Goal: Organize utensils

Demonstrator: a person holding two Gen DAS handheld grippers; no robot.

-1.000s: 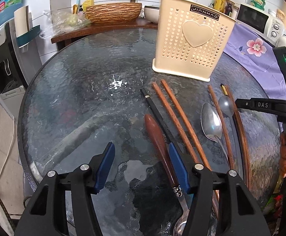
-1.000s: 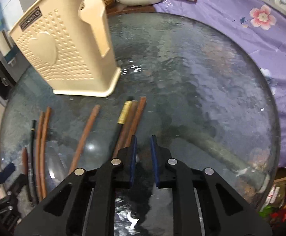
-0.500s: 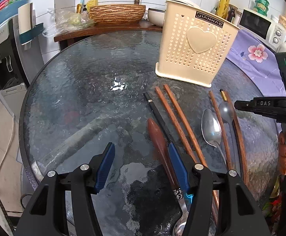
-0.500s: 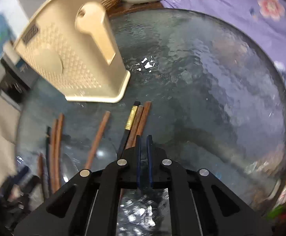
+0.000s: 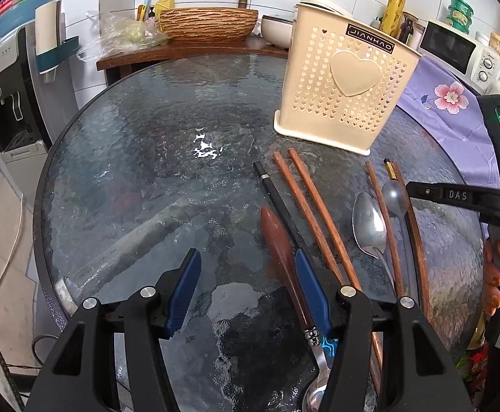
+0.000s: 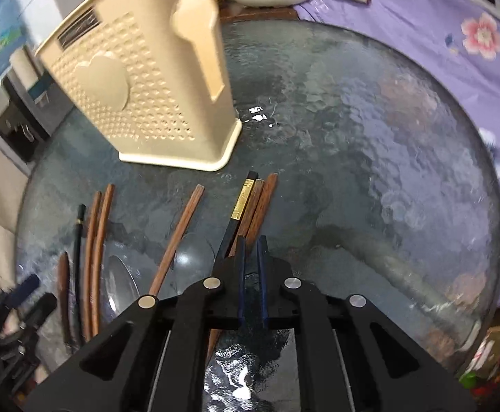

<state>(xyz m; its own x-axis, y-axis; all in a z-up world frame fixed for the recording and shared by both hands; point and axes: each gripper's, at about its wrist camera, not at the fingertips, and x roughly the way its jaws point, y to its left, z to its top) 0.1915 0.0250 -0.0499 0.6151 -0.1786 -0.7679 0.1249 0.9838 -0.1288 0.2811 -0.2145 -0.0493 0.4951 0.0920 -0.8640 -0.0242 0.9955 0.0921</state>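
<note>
Held the left gripper (image 5: pixel 246 257) low over the glass table (image 5: pixel 129 171), jaws spread wide with nothing between the blue pads; had its right finger just above a wooden-handled spoon (image 5: pixel 277 237) and a black chopstick (image 5: pixel 277 199) lying side by side; saw past these a pair of brown chopsticks (image 5: pixel 311 206), then a metal spoon (image 5: pixel 368 226), all flat on the glass in a rough row; held the right gripper (image 6: pixel 251 240) at the row's right end, jaws pressed almost together, no utensil visibly pinched; found a gold-banded chopstick (image 6: pixel 241 202) and two brown ones running under its left finger; found the cream utensil holder (image 5: pixel 346 86) upright just beyond the chopstick tips, apart from them; noted a purple flowered cloth (image 6: pixel 421 34) along the table's far right edge.
</note>
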